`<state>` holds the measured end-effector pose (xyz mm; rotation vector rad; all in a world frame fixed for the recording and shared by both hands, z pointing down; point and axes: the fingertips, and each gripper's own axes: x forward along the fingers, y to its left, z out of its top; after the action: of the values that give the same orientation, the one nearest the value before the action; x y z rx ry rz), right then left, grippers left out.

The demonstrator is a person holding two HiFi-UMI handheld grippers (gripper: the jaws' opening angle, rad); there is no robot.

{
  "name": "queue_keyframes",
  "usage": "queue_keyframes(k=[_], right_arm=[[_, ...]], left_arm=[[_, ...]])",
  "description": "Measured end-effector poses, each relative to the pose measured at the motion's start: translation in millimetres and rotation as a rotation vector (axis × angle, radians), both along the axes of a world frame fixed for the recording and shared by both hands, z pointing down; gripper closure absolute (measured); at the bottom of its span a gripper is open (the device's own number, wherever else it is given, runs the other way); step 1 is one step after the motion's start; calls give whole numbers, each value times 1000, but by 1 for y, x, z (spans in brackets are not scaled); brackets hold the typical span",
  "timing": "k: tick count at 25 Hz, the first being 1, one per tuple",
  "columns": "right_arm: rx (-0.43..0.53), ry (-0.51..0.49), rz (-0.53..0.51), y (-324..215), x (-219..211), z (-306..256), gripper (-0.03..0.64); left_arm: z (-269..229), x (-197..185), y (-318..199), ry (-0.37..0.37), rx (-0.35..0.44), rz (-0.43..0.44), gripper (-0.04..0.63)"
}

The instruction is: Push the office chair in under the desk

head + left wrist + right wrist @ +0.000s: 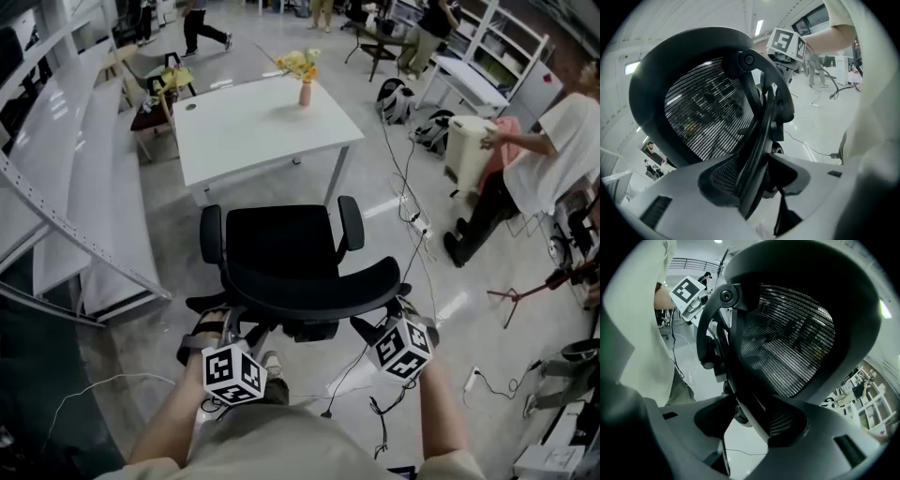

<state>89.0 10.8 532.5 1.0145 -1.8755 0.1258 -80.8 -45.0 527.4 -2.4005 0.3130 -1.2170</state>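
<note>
Black mesh-backed office chair (281, 246) faces the white desk (253, 131).

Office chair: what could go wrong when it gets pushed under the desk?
The armrests might bump the desk edge and shake the flower vase. Floor cables beside the chair could catch under it. The backrest rim sits loosely between each gripper's jaws, so the left gripper or right gripper could slip off.
</note>
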Motion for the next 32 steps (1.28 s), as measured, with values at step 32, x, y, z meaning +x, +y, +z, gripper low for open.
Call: queue_keyframes(k=[32], right_arm=[[-242,0,-46,-52,35,5,445]], left_arm=[[-4,31,-54,24,9,39,407]])
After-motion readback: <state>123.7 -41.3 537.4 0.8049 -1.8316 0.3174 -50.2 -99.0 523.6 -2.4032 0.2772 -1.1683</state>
